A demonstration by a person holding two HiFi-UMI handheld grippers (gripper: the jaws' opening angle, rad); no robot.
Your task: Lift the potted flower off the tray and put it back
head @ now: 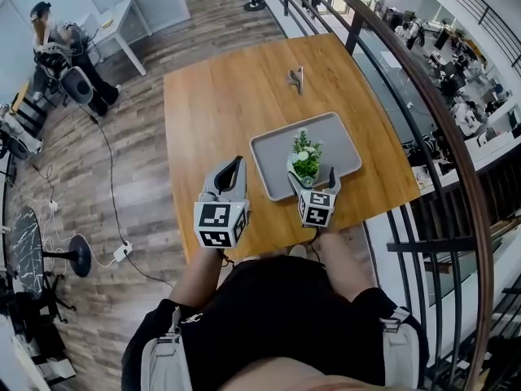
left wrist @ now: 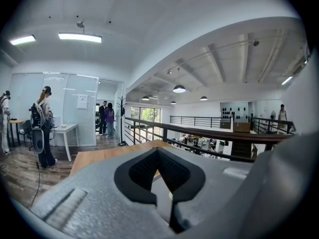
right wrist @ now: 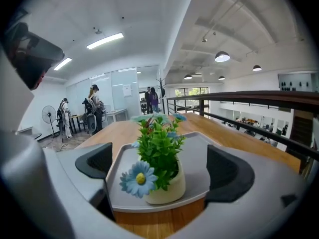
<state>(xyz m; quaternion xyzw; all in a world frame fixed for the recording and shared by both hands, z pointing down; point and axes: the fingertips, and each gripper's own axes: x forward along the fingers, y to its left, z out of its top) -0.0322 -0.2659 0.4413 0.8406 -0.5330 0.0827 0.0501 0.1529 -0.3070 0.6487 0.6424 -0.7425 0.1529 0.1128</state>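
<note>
The potted flower [head: 305, 158], a white pot with green leaves and blue blooms, stands upright on the near edge of the grey tray [head: 335, 135]. My right gripper [head: 312, 176] is open, with one jaw on each side of the pot and no visible contact. In the right gripper view the pot [right wrist: 166, 184] sits on the tray [right wrist: 202, 151], and the right gripper [right wrist: 162, 171] has its dark pads [right wrist: 94, 166] well apart. My left gripper [head: 237, 163] hovers over bare wood left of the tray. It is shut and holds nothing. The left gripper [left wrist: 158, 151] points across the table.
The tray lies on a wooden table [head: 218, 96] whose near edge is just below both grippers. A small metal object [head: 297, 80] lies further back on the table. A black railing [head: 423, 104] curves along the right side. People stand by a white desk [head: 122, 19] at far left.
</note>
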